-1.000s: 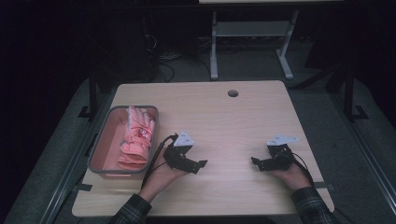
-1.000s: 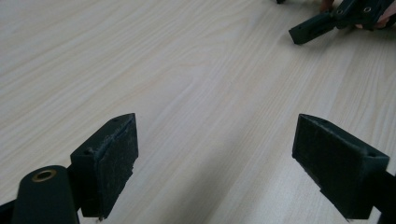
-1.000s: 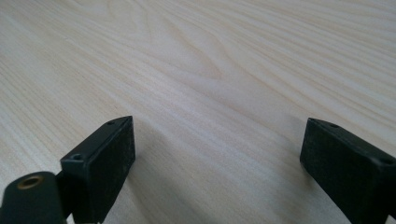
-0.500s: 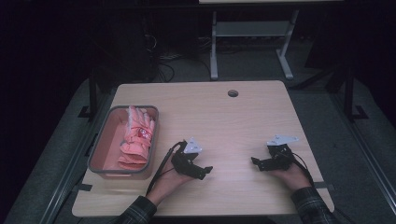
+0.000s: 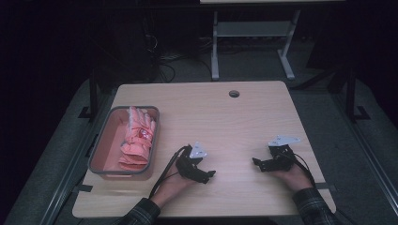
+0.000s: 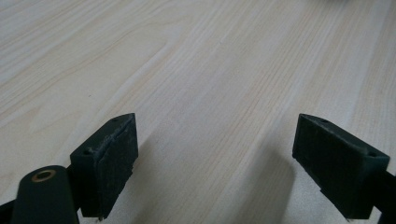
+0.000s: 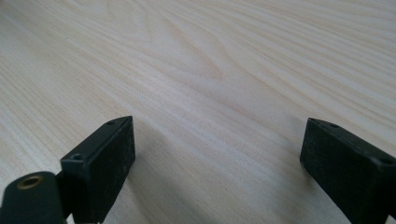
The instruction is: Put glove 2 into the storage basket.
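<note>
Pink gloves (image 5: 137,137) lie heaped in a grey bin (image 5: 101,145), at ten o'clock from the left gripper (image 5: 210,174). Left gripper and right gripper (image 5: 256,162): jaws wide, empty, over bare table (image 5: 234,122).

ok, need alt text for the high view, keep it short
A person's two hands rest on a light wooden table, each holding a black gripper with open jaws: left gripper, right gripper. At the table's left edge, a grey bin holds pink gloves. Dark surroundings.
</note>
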A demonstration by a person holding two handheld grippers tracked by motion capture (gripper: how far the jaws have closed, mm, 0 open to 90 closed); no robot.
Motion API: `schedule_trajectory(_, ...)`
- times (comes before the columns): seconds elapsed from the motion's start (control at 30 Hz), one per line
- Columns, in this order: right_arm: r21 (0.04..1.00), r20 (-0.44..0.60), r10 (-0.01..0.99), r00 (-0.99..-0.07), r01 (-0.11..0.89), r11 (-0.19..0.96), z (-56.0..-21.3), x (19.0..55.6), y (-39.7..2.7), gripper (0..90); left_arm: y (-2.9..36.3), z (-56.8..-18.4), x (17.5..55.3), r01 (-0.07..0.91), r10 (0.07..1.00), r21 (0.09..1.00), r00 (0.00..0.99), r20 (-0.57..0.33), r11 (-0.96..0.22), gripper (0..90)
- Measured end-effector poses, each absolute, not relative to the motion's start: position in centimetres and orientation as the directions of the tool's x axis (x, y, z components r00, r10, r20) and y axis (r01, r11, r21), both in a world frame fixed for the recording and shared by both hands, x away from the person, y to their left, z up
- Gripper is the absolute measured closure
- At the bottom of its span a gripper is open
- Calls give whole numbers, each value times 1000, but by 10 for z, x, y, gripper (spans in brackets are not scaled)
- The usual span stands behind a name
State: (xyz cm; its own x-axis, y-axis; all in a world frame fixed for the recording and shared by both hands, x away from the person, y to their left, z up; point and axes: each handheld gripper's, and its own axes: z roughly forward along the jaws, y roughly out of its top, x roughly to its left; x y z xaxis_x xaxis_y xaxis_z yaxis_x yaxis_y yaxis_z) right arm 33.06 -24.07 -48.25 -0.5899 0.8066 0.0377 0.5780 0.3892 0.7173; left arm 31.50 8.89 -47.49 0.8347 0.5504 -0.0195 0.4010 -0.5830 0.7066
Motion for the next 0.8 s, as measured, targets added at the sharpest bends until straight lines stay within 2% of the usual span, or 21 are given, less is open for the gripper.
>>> schedule_trajectory(0.8, 717, 37, 807, -590, 578, 389, -482, 331, -241, 98, 88, -479, 314, 371, 529, 721, 848, -6, -586, 130)
